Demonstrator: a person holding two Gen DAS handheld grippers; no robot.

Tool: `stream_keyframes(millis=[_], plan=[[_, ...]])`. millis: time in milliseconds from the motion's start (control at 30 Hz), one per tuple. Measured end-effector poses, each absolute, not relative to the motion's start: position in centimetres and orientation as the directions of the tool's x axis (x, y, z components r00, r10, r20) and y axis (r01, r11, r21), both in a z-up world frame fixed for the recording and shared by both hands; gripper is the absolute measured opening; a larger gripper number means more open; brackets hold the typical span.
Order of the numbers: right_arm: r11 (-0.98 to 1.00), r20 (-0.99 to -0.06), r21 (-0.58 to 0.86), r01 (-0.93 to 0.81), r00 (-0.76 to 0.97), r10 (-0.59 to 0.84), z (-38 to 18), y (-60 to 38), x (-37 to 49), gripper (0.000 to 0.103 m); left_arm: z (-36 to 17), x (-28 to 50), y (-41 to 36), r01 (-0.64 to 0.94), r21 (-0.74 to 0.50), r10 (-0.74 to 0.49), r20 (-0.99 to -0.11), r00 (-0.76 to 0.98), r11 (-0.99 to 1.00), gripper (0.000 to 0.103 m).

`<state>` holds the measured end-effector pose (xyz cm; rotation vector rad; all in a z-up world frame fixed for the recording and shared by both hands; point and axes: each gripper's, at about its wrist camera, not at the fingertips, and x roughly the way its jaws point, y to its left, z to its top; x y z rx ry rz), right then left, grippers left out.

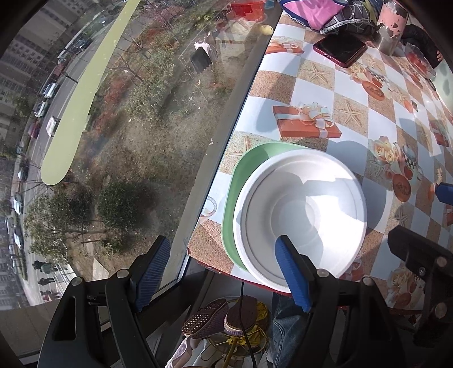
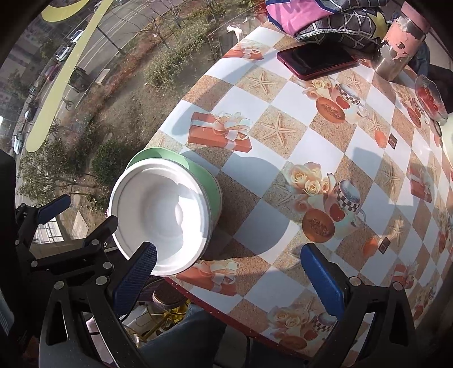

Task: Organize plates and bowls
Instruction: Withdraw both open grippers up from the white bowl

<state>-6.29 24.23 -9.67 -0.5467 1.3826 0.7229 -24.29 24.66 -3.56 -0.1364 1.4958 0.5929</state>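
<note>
A white bowl [image 1: 300, 215] sits stacked in a green bowl or plate [image 1: 240, 175] at the table's near left edge. The stack also shows in the right wrist view, white bowl [image 2: 161, 215] inside the green one [image 2: 203, 175]. My left gripper [image 1: 223, 271] is open and empty, its right finger over the white bowl's near rim, its left finger off the table edge. My right gripper [image 2: 229, 271] is open and empty, just right of the stack above the tablecloth. The left gripper [image 2: 53, 209] also shows at the left of the right wrist view.
The round table [image 2: 311, 141] has a patterned checkered cloth. A red phone [image 2: 314, 61], a pink metal cup [image 2: 402, 42], folded cloth [image 2: 320, 19] and a small glass dish [image 2: 430, 96] stand at the far side. A window is left of the table; shoes [image 1: 223, 317] lie below.
</note>
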Motion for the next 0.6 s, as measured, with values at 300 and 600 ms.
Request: stream_keyframes(millis=[300, 600], plan=[[0.523, -0.991, 0.001, -0.853, 0.071, 0.118, -9.2, 24.8, -6.8, 0.102, -3.7, -24.4, 23.2, -0.507, 0.306, 0.297, -0.949, -0.101, 0.806, 0.080], [0.495, -0.991, 0.012, -0.869, 0.054, 0.119, -9.1, 24.3, -5.9, 0.102, -3.8, -24.2, 22.3, -0.534, 0.293, 0.276, -0.954, -0.113, 0.793, 0.081]])
